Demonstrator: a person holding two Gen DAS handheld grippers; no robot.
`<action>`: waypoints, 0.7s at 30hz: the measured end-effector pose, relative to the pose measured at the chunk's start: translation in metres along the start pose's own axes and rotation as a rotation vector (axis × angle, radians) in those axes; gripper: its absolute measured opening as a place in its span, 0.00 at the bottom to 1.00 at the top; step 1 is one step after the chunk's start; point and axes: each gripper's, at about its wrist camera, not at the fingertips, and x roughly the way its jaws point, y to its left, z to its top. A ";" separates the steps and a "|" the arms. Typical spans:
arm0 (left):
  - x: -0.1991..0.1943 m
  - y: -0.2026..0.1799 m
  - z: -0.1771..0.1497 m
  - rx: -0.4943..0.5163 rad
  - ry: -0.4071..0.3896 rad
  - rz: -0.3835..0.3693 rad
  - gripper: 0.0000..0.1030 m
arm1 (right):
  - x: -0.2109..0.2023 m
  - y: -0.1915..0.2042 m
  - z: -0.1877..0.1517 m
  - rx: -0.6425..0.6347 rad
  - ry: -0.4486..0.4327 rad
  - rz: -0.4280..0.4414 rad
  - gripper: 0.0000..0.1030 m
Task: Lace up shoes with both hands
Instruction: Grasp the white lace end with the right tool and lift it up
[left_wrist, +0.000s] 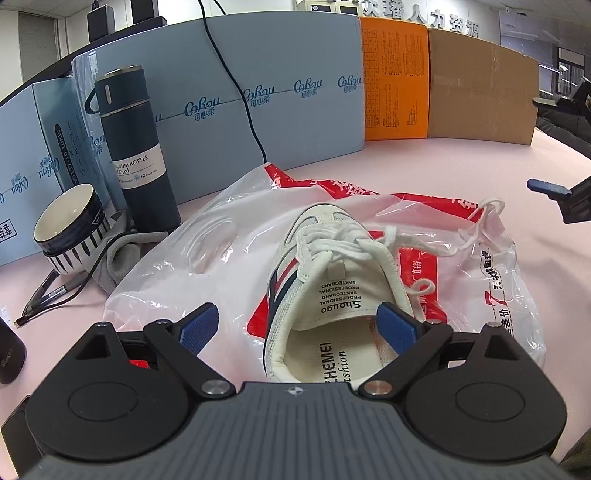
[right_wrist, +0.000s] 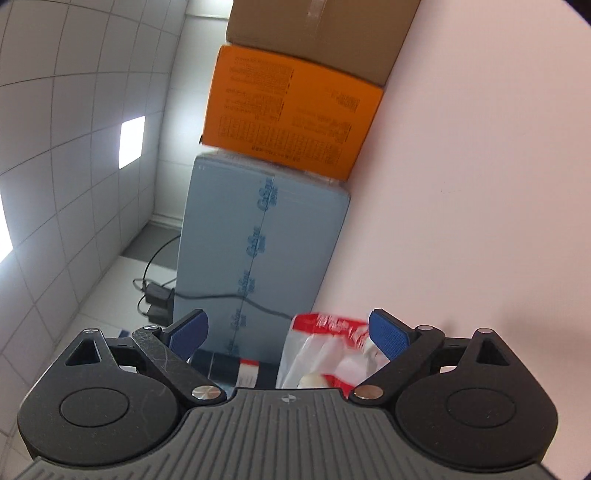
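Between my left gripper's (left_wrist: 301, 328) spread, empty jaws sits the shoe (left_wrist: 325, 291) on a plastic bag (left_wrist: 207, 254), heel nearest, toe pointing away. Its loose lace (left_wrist: 469, 229) trails rightward toward my right gripper (right_wrist: 291, 332), also wide open, rolled sideways, nearer that end.

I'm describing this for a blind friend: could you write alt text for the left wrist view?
A white sneaker with navy and red stripes lies on a red-and-clear plastic bag on a pink table, its white laces loosely knotted. The open left tongs straddle its heel; a dark vacuum bottle and striped bowl stand left.
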 end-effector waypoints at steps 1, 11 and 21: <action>0.000 0.000 0.000 0.003 0.001 -0.001 0.89 | 0.005 0.007 -0.001 -0.058 0.011 -0.045 0.88; 0.003 0.000 0.002 0.016 0.009 -0.013 0.91 | 0.074 0.079 -0.065 -1.291 0.363 -0.430 0.30; 0.005 0.002 0.002 -0.014 0.016 0.006 0.99 | 0.121 0.067 -0.092 -1.733 0.549 -0.502 0.17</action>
